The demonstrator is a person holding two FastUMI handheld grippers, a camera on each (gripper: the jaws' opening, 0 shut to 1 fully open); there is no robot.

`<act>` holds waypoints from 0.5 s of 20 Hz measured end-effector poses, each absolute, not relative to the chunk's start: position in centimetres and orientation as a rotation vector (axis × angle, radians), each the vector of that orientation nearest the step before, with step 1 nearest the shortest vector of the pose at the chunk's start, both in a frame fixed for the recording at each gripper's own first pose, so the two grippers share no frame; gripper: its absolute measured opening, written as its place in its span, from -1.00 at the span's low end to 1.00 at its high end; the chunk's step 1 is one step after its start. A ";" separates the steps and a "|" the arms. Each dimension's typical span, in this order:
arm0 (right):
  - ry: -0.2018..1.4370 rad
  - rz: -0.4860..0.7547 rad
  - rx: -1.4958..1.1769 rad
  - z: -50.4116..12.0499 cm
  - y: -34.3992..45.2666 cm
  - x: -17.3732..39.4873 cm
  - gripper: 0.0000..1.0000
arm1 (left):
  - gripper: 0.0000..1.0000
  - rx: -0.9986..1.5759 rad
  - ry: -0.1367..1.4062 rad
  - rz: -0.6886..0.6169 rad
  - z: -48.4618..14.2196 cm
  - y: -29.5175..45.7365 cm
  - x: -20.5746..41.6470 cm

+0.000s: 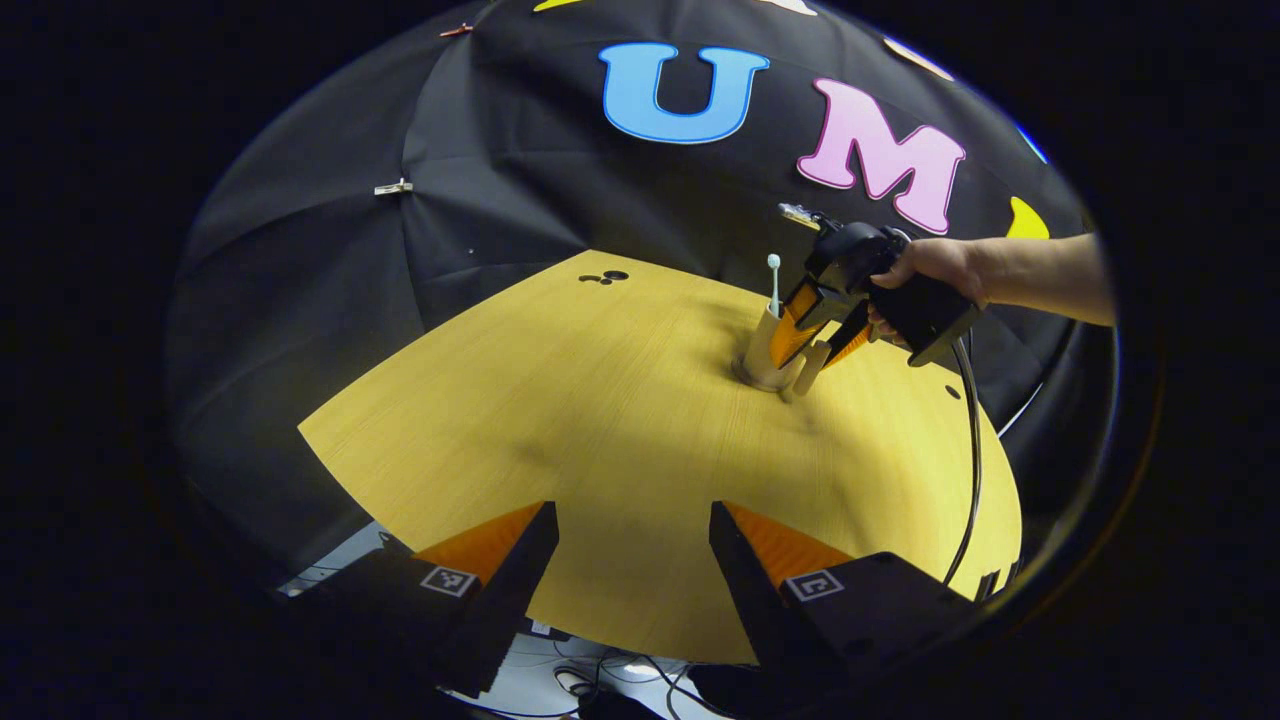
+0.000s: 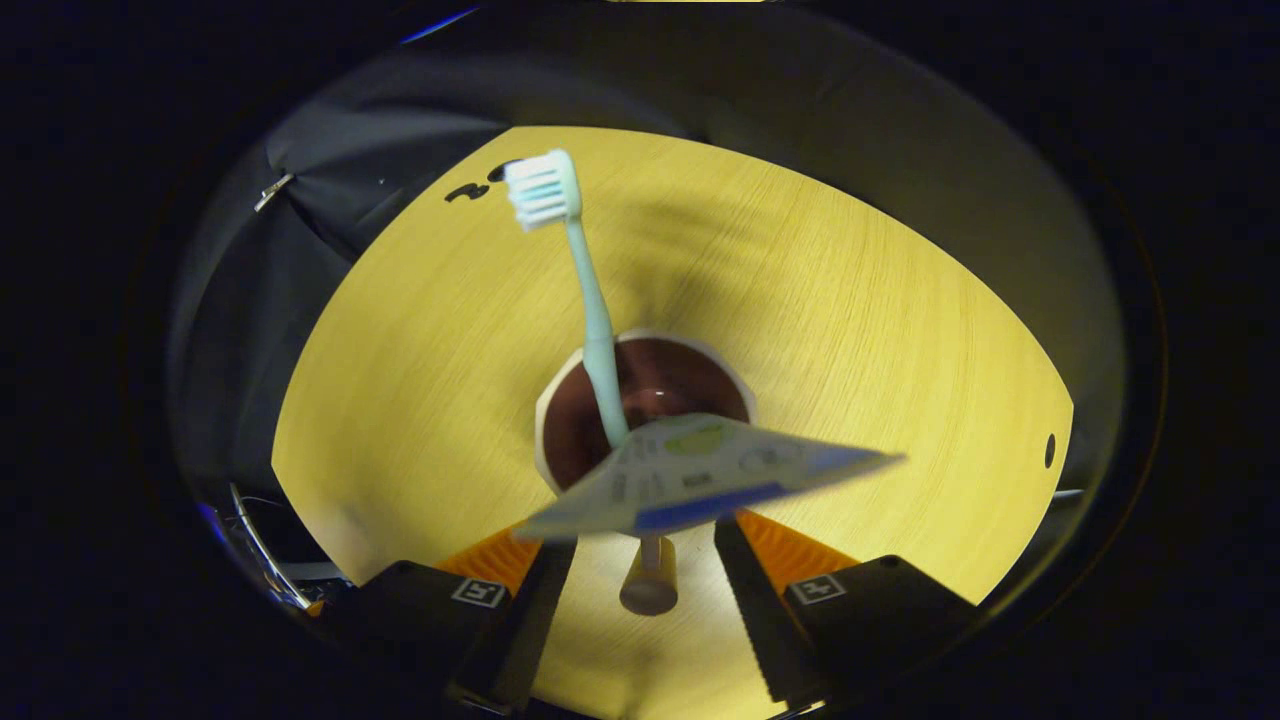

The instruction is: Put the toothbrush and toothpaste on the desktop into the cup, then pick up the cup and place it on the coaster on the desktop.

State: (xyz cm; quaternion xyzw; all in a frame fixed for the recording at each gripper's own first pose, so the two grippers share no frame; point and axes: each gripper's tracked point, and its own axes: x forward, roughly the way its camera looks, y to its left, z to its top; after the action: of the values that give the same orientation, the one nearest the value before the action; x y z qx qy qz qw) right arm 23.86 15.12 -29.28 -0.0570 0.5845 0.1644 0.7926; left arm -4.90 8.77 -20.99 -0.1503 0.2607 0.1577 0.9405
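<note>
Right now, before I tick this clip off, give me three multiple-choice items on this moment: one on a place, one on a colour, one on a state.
1. Where is the toothbrush?
A. Flat on the desktop
B. Standing in the cup
C. Between the left gripper's fingers

2. What colour is the toothbrush handle?
A. Pale green
B. Red
C. Black

3. How is the toothpaste right now?
A. Fully inside the cup
B. Lying alone on the desktop
C. Between the right gripper's fingers, cap end down, beside the cup

Answers:
1. B: its handle rises out of the cup, head up.
2. A: the right gripper view shows a pale green handle.
3. C: the right gripper has the tube between its fingers, cap toward the desktop. The left gripper is open over bare wood.
</note>
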 end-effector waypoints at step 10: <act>0.998 0.335 0.001 -17.4 12.7 20.5 0.97 | 0.94 -0.248 0.399 0.233 -12.8 8.6 -3.1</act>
State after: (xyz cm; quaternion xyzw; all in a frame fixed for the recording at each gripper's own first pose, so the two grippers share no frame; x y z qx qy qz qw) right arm 20.47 12.73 -17.43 0.0003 0.4761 0.1597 0.8648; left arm -3.11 8.64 -12.80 -0.1227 0.1971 0.1151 0.9658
